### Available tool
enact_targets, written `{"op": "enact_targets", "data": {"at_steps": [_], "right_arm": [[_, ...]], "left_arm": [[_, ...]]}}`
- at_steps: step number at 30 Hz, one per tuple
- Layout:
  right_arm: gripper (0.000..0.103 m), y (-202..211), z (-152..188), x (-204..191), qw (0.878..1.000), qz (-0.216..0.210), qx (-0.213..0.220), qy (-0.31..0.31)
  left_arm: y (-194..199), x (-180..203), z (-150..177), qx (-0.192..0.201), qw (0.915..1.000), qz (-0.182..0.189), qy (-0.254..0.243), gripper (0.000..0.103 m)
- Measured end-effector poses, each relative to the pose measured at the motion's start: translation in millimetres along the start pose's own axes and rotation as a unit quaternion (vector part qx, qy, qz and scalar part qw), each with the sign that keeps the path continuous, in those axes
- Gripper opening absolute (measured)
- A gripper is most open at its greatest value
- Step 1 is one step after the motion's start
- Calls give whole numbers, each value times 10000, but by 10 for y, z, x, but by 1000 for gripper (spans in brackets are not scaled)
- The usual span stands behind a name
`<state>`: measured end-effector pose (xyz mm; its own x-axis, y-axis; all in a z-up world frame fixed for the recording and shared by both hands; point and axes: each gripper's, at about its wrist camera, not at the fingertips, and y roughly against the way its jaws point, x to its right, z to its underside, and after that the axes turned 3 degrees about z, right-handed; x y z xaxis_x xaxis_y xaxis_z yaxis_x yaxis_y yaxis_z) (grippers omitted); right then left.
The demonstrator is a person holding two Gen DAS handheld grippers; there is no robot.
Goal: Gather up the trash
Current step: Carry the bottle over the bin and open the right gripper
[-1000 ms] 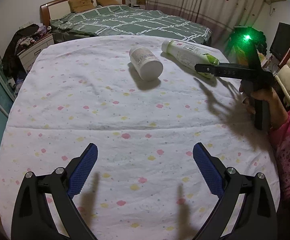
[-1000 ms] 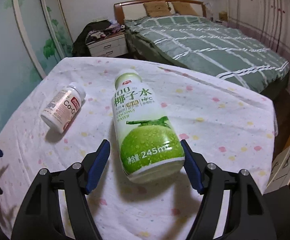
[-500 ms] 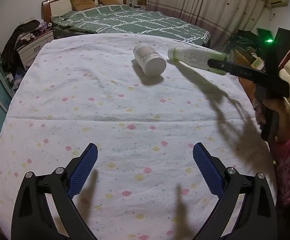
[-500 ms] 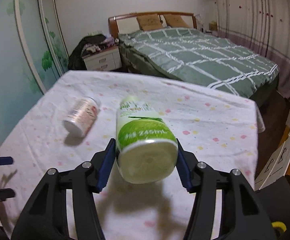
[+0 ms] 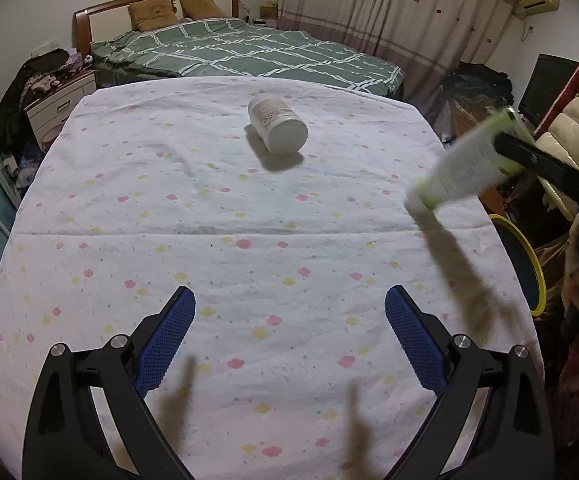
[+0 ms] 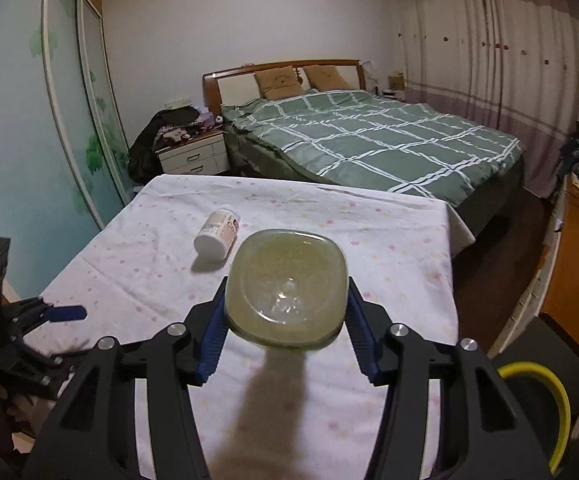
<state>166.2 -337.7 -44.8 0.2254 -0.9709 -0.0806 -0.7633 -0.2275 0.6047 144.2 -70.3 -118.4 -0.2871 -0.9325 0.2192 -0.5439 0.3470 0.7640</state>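
The green-and-white coconut water bottle (image 6: 285, 280) hangs in the air above the table's right side, its base facing the right wrist camera. My right gripper (image 6: 285, 304) is shut on it, both blue pads against its sides, the jaws still closing a little. From the left wrist view the bottle (image 5: 461, 164) tilts cap-down off the right gripper (image 5: 509, 148). A white pill jar (image 5: 279, 128) (image 6: 217, 236) lies on its side mid-table. My left gripper (image 5: 289, 320) stands open and empty over the near part of the tablecloth, seen also as the left gripper (image 6: 65, 314) in the right wrist view.
The table (image 5: 169, 220) wears a white cloth with small pink and yellow spots. A black bin with a yellow rim (image 5: 529, 264) (image 6: 545, 400) stands on the floor by the table's right edge. A bed (image 6: 369, 140), nightstand (image 6: 193, 156) and cluttered furniture surround it.
The right gripper closed on the bottle, lifted it off the cloth and carried it to the right, toward the table's edge. The left gripper shifted slightly and stayed open.
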Motion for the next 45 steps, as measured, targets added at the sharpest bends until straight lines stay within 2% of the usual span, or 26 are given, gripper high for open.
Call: {"op": "enact_targets", "data": {"at_steps": [10,15,18,23,28,32,35,37,42,45], "right_arm": [[50,568,329,168,9983,356,219,-411],[50,808,423,545,9934,719,389,-800],[50,966,538,915,9857,1123,498,-1158],[50,953,833,1500,9711,1738,334,-1599],[50,730,1161,2011,9565,2087,99,-2037],[51,584,1310,2318,9466,2176,-112,-2377],[53,563,1331,2426,9398,2345,-197,-2478],[59,588,1344,2464,9338,2604,-247,-2443],[66,672,1373,2453,9270,2859,-270,-2414],[67,739,1387,2411,9256,2950,-291,-2355]], "left_arm": [[229,90,65,207,9997,-51,-116,94],[247,101,44,191,9998,-65,-63,94],[231,135,24,158,9998,-65,-60,94],[156,224,-45,127,9997,-121,-170,94],[5,274,-139,31,9996,-152,-216,94],[-108,327,-209,-35,9994,-178,-296,94],[-176,368,-268,-50,9991,-212,-365,94],[-207,384,-301,-53,9990,-224,-390,94],[-282,422,-361,-77,9987,-232,-456,94],[-311,432,-374,-89,9985,-235,-487,94]]}}
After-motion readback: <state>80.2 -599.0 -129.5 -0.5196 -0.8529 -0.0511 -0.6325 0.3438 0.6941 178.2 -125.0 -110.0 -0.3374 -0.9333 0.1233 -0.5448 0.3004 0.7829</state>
